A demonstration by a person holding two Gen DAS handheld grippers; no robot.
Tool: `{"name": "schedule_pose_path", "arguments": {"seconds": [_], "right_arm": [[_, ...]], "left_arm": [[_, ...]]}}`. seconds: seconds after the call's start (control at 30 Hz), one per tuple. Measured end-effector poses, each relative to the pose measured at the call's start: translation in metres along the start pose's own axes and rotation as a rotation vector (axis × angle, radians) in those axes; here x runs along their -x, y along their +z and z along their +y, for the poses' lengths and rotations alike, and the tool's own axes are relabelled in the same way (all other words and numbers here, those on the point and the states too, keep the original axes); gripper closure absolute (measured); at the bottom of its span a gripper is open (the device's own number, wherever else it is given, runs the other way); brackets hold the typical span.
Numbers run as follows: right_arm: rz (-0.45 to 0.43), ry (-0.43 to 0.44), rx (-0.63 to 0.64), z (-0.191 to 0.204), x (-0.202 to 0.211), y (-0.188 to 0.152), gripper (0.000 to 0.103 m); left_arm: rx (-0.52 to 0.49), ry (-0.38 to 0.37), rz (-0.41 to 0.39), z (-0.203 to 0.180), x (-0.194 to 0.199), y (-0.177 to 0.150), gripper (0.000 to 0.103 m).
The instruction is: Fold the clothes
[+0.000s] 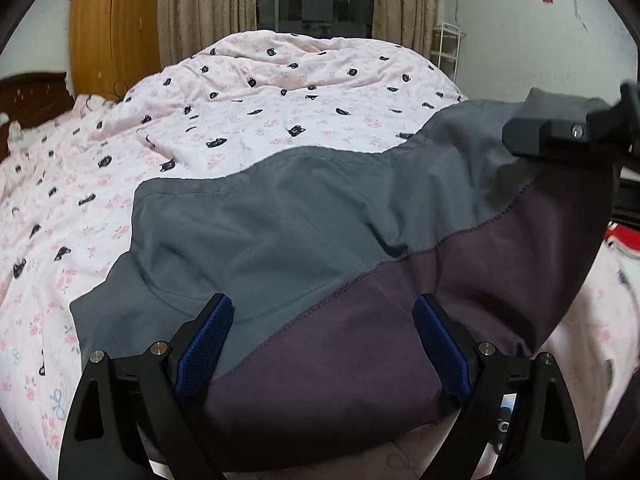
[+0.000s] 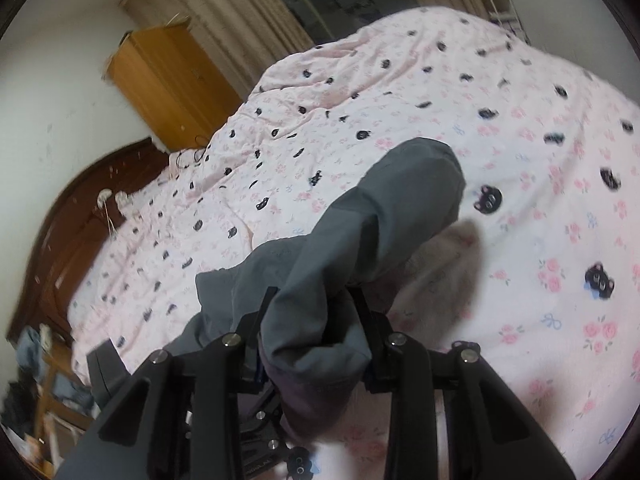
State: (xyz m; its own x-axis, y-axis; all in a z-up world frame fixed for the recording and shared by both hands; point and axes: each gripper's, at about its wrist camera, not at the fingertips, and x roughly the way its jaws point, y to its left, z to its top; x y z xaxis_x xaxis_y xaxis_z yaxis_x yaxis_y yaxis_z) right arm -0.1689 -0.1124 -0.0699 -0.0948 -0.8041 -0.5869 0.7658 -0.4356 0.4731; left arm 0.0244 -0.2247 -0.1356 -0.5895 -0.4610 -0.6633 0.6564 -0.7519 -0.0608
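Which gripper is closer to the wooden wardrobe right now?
Left, though hedged: both are far from the wardrobe. The left gripper hangs open over the garment; the right gripper, clamping its end, sits further right.

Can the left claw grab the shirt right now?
Probably yes. The left claw is open, and the shirt already lies between its fingers with nothing in the way. The right claw holds another part of it.
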Motion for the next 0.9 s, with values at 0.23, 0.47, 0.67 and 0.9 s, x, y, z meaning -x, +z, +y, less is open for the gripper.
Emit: {"name": "schedule_pose_path", "arguments": {"seconds": [0.23,0.47,0.67,0.9], "right_arm": [[-0.023,-0.029,0.106,0.026,0.007,0.009,0.069],[-0.013,-0.034,0.118,0.025,0.008,0.006,0.069],[0.015,-0.018,0.101,0.013,0.006,0.005,0.069],[0.022,-0.017,0.111,0.011,0.005,0.006,0.069]], "left_arm": [[0.079,-0.016,-0.114,0.031,0.02,0.028,0.014],[0.0,-0.029,0.105,0.021,-0.037,0.048,0.014],[0.006,0.006,0.145,0.013,-0.064,0.054,0.014],[0.076,0.002,0.139,0.023,-0.058,0.052,0.014]]}}
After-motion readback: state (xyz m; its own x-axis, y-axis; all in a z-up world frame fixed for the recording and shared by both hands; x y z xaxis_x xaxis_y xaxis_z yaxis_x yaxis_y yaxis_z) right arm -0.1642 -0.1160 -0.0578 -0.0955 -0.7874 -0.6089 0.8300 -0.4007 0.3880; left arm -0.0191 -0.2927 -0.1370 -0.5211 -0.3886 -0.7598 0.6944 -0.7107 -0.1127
